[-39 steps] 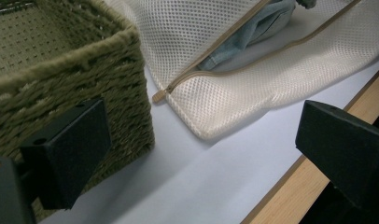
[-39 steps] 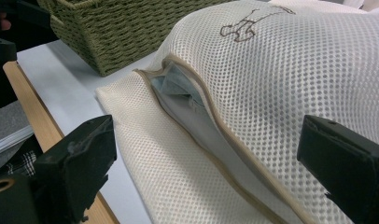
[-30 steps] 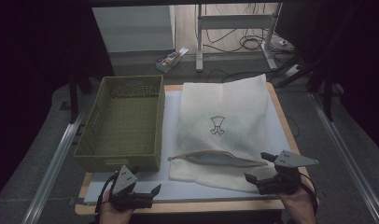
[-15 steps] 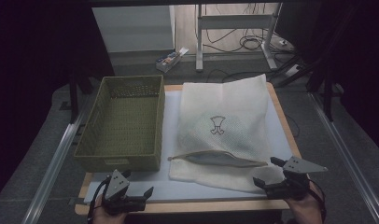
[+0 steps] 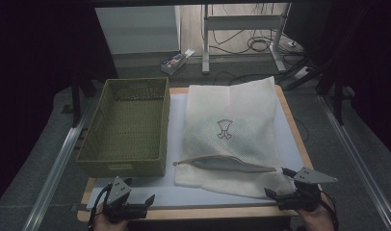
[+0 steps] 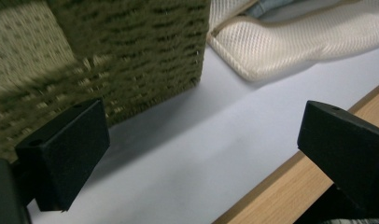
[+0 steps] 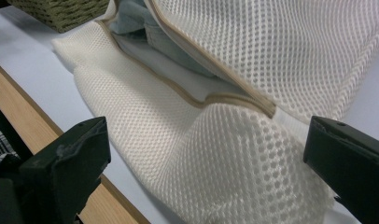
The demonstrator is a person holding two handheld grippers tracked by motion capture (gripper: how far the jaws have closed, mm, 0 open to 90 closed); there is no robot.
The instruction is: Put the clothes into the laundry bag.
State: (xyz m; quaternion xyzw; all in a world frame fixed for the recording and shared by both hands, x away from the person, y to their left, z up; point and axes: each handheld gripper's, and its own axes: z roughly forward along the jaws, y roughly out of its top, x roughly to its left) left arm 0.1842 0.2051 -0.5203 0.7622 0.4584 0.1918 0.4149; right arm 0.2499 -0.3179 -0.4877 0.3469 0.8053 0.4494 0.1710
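Clearly the cream mesh laundry bag (image 5: 232, 139) lies flat on the white-topped counter (image 5: 184, 195), its zip mouth gaping toward the person, a pale blue garment (image 7: 145, 28) inside. Both the left gripper (image 5: 136, 202) and right gripper (image 5: 280, 185) hover with fingers spread, empty. The right should probably pinch the lower lip cleanly, avoiding the garment; the green woven basket (image 5: 123, 130) waits alongside.

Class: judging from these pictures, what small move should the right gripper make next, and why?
Probably ease the right gripper forward to pinch the upper lip of the mesh bag. Its jaws stand open right at the bag's near corner, and the zipper mouth gapes, showing pale blue cloth inside.
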